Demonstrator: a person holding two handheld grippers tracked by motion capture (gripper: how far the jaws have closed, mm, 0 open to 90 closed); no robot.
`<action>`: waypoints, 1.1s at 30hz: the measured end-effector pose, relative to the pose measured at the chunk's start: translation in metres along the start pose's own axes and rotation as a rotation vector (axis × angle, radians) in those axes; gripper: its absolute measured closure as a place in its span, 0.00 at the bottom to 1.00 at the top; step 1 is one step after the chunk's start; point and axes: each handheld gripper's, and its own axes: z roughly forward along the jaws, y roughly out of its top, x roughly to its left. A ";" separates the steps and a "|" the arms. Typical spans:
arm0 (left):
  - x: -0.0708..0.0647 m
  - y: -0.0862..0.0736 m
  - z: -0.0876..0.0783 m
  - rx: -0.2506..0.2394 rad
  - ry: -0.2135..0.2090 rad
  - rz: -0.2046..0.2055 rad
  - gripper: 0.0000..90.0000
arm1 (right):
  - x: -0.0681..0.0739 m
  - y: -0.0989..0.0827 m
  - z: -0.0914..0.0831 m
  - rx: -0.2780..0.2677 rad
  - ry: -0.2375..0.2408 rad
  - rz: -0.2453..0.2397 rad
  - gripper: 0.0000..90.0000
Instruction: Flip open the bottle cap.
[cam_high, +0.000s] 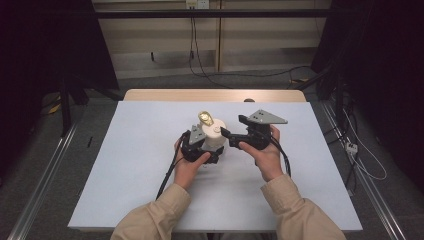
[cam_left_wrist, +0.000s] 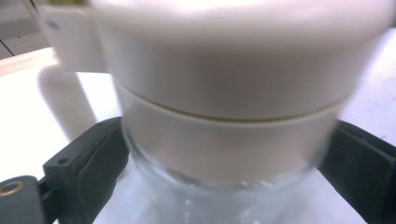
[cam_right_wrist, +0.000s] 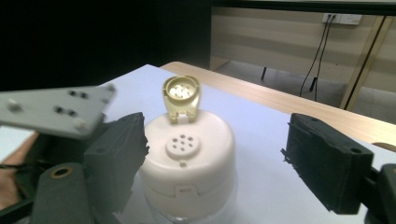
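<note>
Nearest the camera in the high view, two beige sleeves come in from the bottom edge, a hand on each tool. The left tongs (cam_high: 202, 142) sit low against a jar (cam_high: 215, 137) with a cream lid, which stands on the white table (cam_high: 130, 165) close to its middle. The left gripper view is right up against it: black pads (cam_left_wrist: 100, 163) press the jar from either side, just under the lid's lower ring, on the clear glass. So the left tongs are clamped on the jar.

The right tongs (cam_high: 226, 133) hover at the jar's right side, at lid height, their tips just beside the lid. In the right gripper view the two black jaws stand wide apart, the lid (cam_right_wrist: 189, 163) between them and a little beyond; nothing is pinched. One jaw sits close to the lid's edge, the other well clear of it over the table.

On top of the lid a small yellowish flap (cam_right_wrist: 181, 98) stands flipped up at the far rim, upright, its inner face showing a ring of little studs. Just in front of it lies a round patch of sprinkle holes (cam_right_wrist: 183, 145), uncovered.

Beyond the jar the white table top runs back to a wooden edge (cam_high: 215, 95). Farther still, a grey floor, a pale wall, and black cables (cam_high: 197, 55) hanging from a wall socket (cam_high: 196, 4).
</note>
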 end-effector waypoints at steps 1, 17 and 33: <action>0.000 0.000 -0.005 -0.005 -0.002 0.008 0.05 | -0.001 -0.002 -0.003 -0.004 -0.002 -0.001 0.21; 0.019 -0.017 -0.073 -0.021 -0.020 -0.076 0.07 | -0.007 -0.044 -0.045 -0.003 -0.018 0.020 0.17; 0.042 -0.036 -0.130 -0.033 0.008 -0.099 0.07 | -0.008 -0.086 -0.074 0.045 -0.029 0.032 0.15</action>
